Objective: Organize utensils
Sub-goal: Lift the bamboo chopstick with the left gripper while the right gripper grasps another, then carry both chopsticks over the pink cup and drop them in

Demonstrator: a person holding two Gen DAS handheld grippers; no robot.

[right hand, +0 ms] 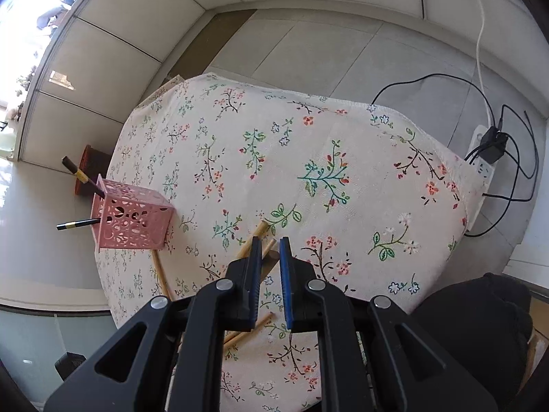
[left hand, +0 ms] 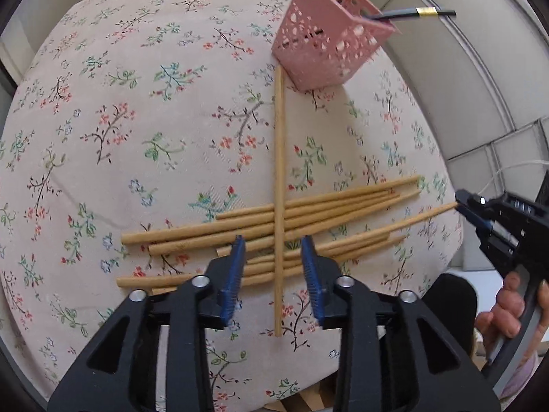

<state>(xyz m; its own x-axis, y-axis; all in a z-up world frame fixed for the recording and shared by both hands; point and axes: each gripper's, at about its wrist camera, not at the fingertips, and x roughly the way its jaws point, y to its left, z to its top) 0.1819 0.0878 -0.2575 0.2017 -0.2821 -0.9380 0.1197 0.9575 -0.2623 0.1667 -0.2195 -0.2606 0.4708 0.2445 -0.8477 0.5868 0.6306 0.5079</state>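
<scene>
Floral tablecloth (left hand: pixel 137 137). Two black chopsticks (left hand: pixel 411 13) are already parked in the pink basket (left hand: pixel 329 44), far ahead of the left claw (left hand: pixel 274 250), which is held wide open and empty over one of the many wooden chopsticks (left hand: pixel 279 171) left. The right claw (right hand: pixel 271 243) is slightly open, empty.

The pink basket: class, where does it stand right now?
In the left wrist view, the pink basket stands upper right on the floral cloth, beyond the wooden chopsticks.
</scene>
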